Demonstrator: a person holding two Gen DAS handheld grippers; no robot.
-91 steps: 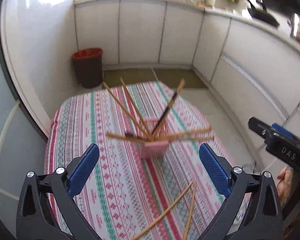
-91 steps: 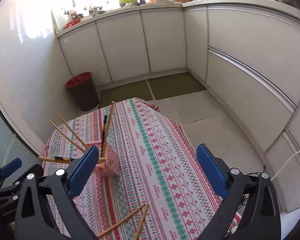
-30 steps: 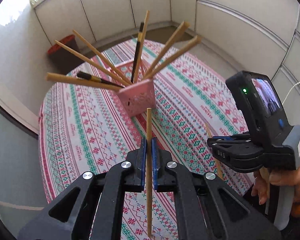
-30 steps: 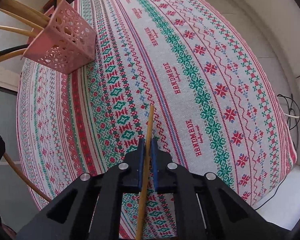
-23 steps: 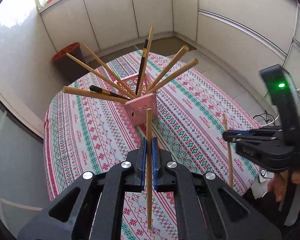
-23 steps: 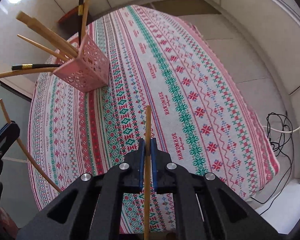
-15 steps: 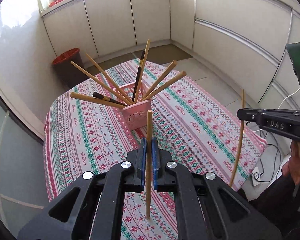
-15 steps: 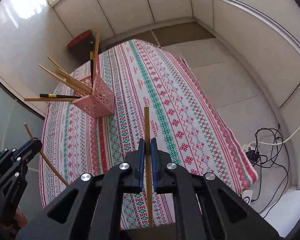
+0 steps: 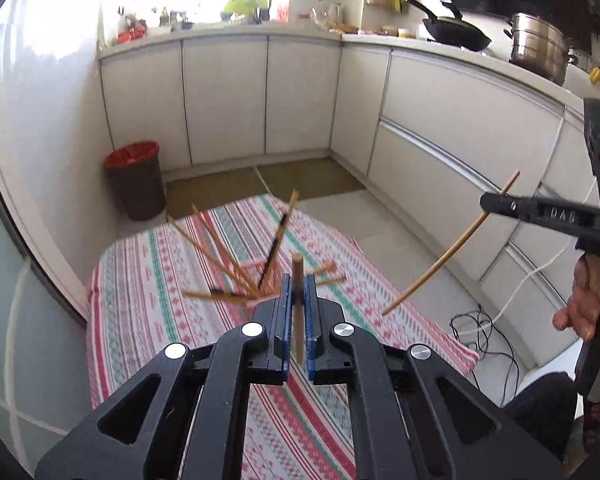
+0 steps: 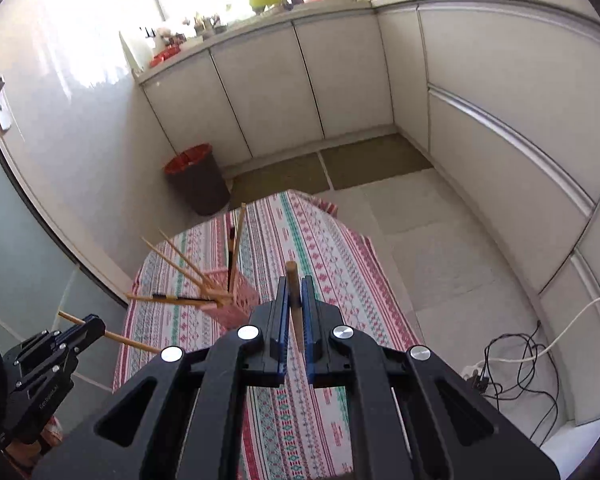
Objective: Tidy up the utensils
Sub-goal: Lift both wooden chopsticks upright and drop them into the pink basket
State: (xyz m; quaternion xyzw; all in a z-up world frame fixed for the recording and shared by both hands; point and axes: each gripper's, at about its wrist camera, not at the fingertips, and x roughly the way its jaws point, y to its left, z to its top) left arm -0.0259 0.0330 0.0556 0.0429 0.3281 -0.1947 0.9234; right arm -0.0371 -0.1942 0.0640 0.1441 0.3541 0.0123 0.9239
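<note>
My left gripper (image 9: 297, 284) is shut on a wooden chopstick (image 9: 298, 320) that stands upright between its blue pads, high above the table. A pink lattice holder (image 10: 236, 304) with several chopsticks (image 10: 180, 264) fanned out of it stands on the patterned tablecloth (image 10: 332, 280); in the left wrist view the holder is mostly hidden behind my fingers. My right gripper (image 10: 296, 284) is shut on a second chopstick (image 10: 294, 312). In the left wrist view that right gripper (image 9: 488, 204) is at the right, its chopstick (image 9: 448, 252) slanting down towards the table.
A dark bin with a red liner (image 9: 134, 178) stands on the floor beyond the table. White cabinets (image 9: 224, 96) line the back and right walls. Cables (image 10: 508, 364) lie on the floor at the right. A person's hand (image 9: 580, 304) grips the right tool.
Both grippers, open three seconds ago over two loose chopsticks, now each pinch one. Over the last second both rose well above the table and tipped up towards the cabinets.
</note>
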